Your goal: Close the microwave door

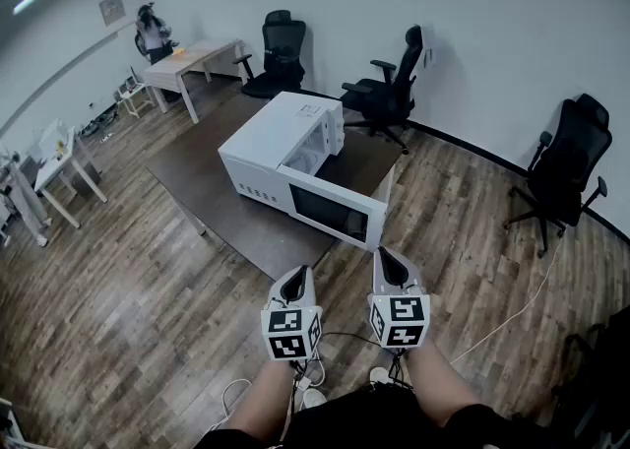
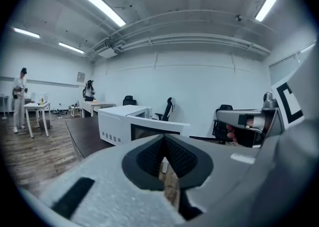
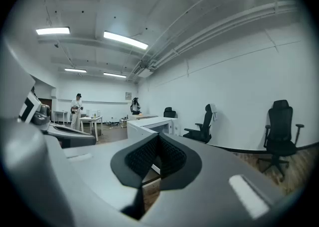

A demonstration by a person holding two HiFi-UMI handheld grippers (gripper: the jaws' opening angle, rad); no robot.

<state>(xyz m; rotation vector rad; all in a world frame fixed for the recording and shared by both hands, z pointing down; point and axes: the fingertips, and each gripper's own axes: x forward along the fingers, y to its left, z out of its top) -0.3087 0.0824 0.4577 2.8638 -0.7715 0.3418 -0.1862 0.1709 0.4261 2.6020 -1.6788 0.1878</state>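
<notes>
A white microwave (image 1: 268, 147) stands on a dark brown table (image 1: 197, 181). Its door (image 1: 335, 209) hangs open, swung out toward me with the dark window facing me. My left gripper (image 1: 294, 283) and right gripper (image 1: 391, 265) are side by side near the bottom of the head view, short of the table's near corner and apart from the door. Both point toward the microwave, jaws shut and empty. In the left gripper view the microwave (image 2: 118, 124) and its door (image 2: 155, 129) lie ahead beyond the gripper (image 2: 164, 160). The right gripper view shows the microwave (image 3: 149, 124) beyond the gripper (image 3: 158, 160).
Three black office chairs stand along the far wall: (image 1: 283, 48), (image 1: 394, 88), (image 1: 566, 166). A white desk (image 1: 192, 61) with a person (image 1: 153, 33) beside it is at the back left. Another white desk (image 1: 59, 166) is at the left. Cables (image 1: 512, 314) trail over the wooden floor.
</notes>
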